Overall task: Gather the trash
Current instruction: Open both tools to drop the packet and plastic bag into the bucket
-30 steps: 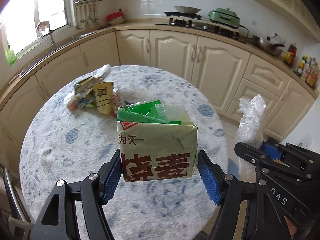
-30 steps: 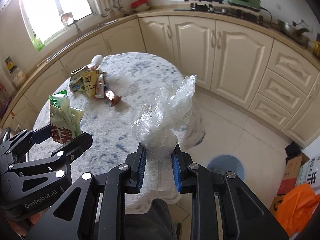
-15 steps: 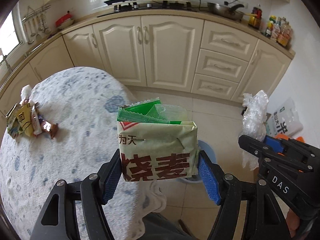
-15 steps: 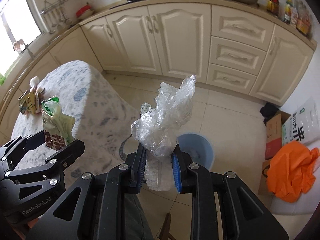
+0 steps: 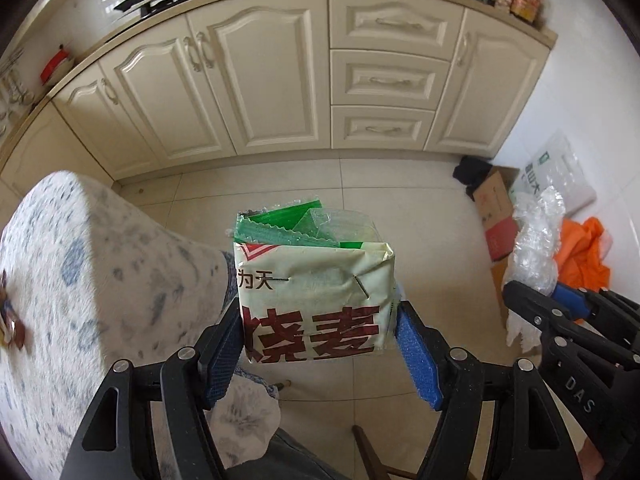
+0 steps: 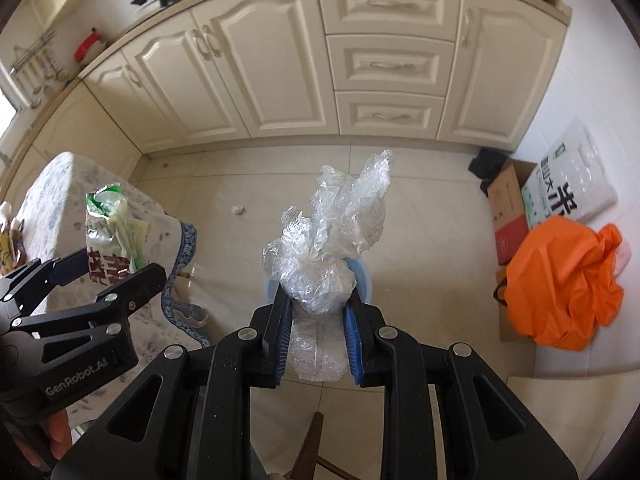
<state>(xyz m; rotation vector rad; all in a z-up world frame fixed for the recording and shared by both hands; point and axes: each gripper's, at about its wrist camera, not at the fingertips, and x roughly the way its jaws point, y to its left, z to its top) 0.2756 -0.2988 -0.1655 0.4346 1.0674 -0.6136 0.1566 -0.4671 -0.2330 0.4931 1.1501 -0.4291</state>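
My left gripper [image 5: 318, 314] is shut on a pale snack bag [image 5: 316, 300] with red characters and a torn green top, held above the tiled floor beside the table's edge. The same bag [image 6: 110, 232] shows at the left of the right wrist view. My right gripper [image 6: 318, 300] is shut on a crumpled wad of clear plastic film [image 6: 320, 248]. Directly below that wad sits a blue bin [image 6: 365, 276], mostly hidden by it. The film [image 5: 534, 248] and right gripper [image 5: 552, 300] also appear at the right of the left wrist view.
A round table under a blue-patterned cloth [image 5: 80, 280] lies to the left, with a few wrappers [image 6: 8, 232] at its far edge. Cream cabinets [image 6: 280, 60] line the back. A cardboard box [image 6: 508, 216], white sack [image 6: 572, 184] and orange bag [image 6: 560, 284] crowd the right wall.
Both grippers swung away from the tabletop and tilted down over the floor, still gripping the bag and the film. The blue bin came under the right gripper's film.
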